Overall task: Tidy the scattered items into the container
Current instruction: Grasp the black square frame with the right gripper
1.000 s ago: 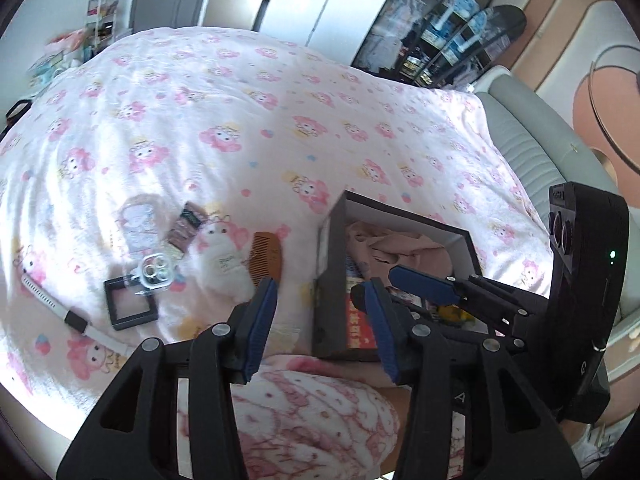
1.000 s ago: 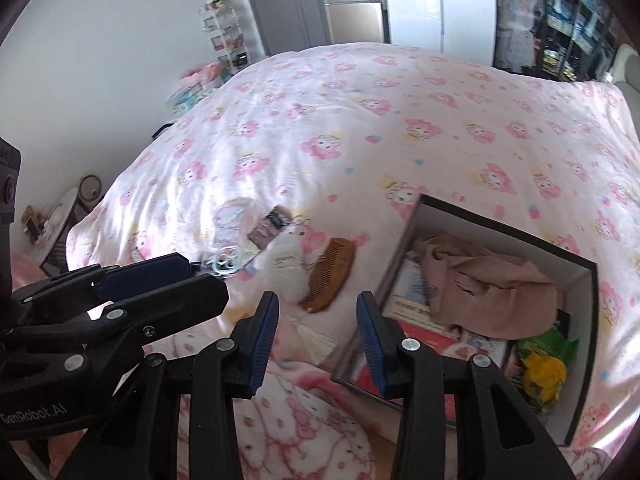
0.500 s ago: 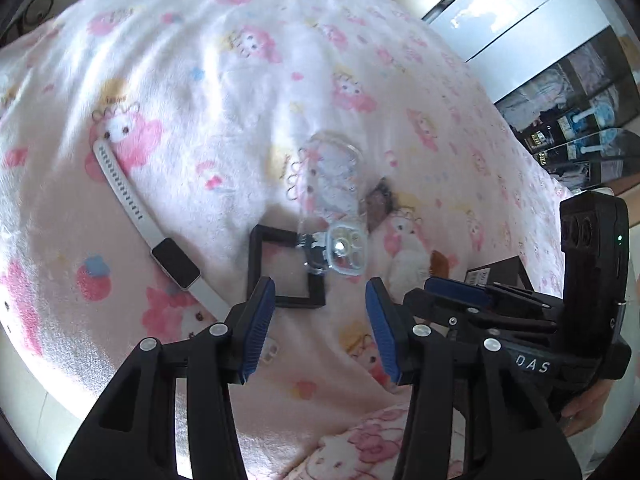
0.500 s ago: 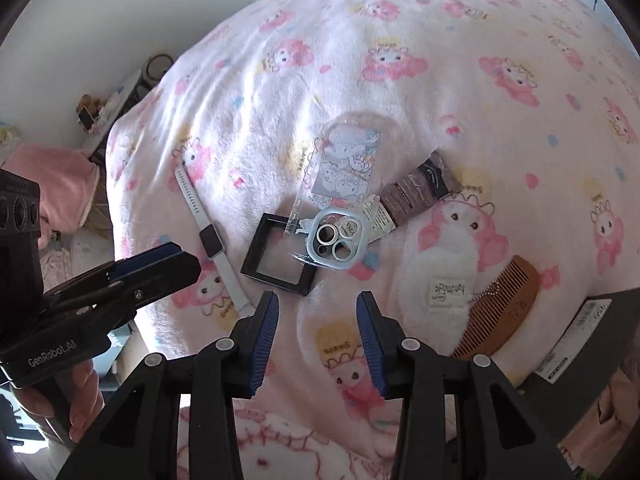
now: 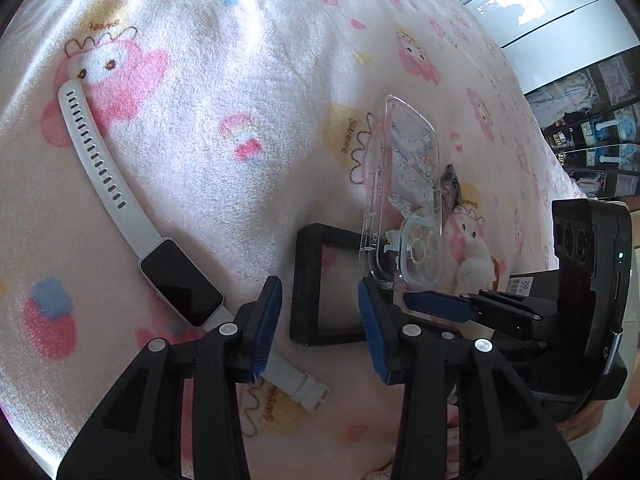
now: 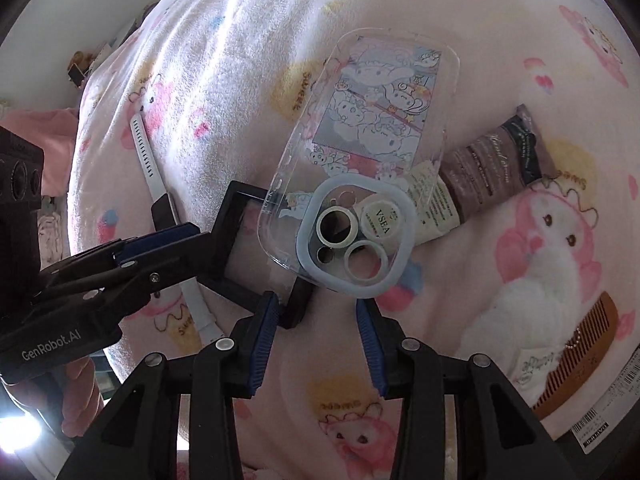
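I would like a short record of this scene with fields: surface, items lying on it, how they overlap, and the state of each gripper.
surface: pink cartoon-print blanket
items: white smartwatch; black square frame; clear phone case; brown sachet; white plush toy; wooden comb
overlap: phone case lies partly over the frame and the sachet
left gripper: closing, above the frame, pads not yet pressing on anything
right gripper: open, just below the case's camera end

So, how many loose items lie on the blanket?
6, maybe more hidden: watch far left, black frame, phone case overlapping it, sachet behind, white plush, comb right.
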### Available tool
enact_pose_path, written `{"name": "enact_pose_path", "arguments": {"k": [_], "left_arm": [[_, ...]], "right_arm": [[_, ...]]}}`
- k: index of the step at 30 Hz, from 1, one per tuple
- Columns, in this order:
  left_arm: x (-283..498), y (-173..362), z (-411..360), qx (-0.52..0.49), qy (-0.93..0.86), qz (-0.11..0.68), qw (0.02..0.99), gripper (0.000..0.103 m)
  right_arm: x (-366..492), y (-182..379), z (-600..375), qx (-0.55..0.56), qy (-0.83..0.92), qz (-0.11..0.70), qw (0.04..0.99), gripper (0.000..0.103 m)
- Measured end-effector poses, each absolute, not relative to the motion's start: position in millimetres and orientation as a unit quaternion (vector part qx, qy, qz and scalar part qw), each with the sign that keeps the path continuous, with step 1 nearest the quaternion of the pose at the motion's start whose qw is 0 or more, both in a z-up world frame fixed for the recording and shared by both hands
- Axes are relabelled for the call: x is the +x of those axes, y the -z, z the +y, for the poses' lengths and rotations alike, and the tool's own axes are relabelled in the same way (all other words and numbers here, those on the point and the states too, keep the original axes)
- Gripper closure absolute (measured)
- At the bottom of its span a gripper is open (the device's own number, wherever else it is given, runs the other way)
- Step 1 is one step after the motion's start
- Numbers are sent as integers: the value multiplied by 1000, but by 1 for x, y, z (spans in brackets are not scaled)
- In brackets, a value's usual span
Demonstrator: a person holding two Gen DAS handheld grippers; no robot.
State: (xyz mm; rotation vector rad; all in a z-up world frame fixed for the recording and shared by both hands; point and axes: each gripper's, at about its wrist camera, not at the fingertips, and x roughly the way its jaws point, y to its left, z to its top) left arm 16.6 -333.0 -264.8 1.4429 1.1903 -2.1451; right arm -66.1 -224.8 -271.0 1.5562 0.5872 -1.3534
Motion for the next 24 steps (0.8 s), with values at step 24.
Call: {"name": "enact_pose_path", "arguments": {"k": [24], "left_arm": [[16, 252, -302, 513, 748, 408, 107, 76]], "right_arm": [[-68, 251, -203, 624, 560, 237, 491, 82]]}}
